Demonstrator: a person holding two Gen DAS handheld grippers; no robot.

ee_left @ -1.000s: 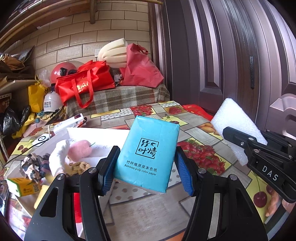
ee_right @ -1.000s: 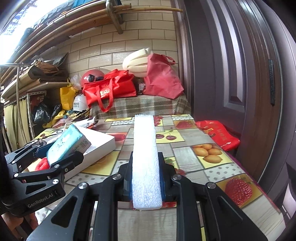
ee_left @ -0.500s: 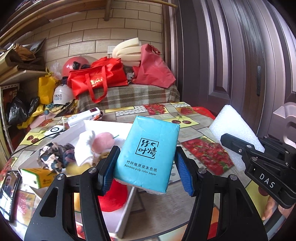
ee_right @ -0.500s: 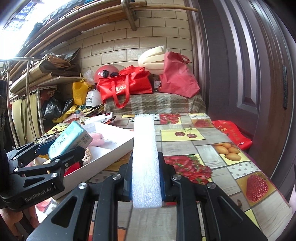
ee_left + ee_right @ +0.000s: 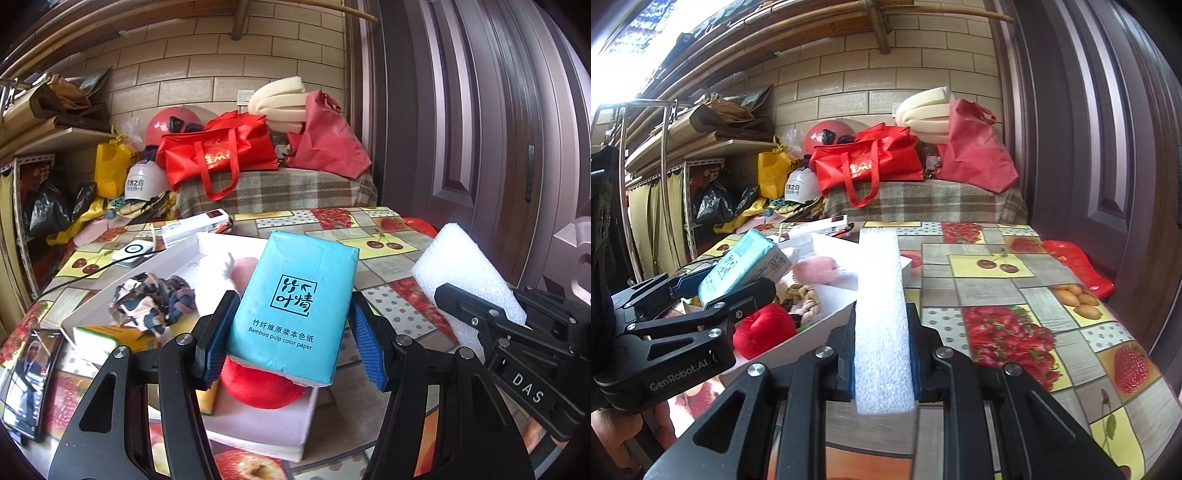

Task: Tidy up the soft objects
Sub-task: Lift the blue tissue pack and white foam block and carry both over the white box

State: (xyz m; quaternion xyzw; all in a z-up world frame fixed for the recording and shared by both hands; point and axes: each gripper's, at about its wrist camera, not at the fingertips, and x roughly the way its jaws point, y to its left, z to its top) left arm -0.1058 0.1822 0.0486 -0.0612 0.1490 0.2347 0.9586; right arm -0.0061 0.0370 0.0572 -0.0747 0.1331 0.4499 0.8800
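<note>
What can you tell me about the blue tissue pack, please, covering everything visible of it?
The blue tissue pack is a soft, rectangular packet in glossy turquoise film, printed with a dark square logo, Chinese characters and "Bamboo pulp color paper"; the right wrist view shows a white label side. It is tilted, held off the table, clamped at its sides between the left gripper pads, above the white box of soft toys.

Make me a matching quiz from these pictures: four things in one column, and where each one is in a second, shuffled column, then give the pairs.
1. blue tissue pack
2. white foam block
3. red plush
4. red helmet

A. in the white box
B. in the right gripper
C. behind the red tote bag
D. in the left gripper

Pairs: 1-D, 2-B, 3-A, 4-C
</note>
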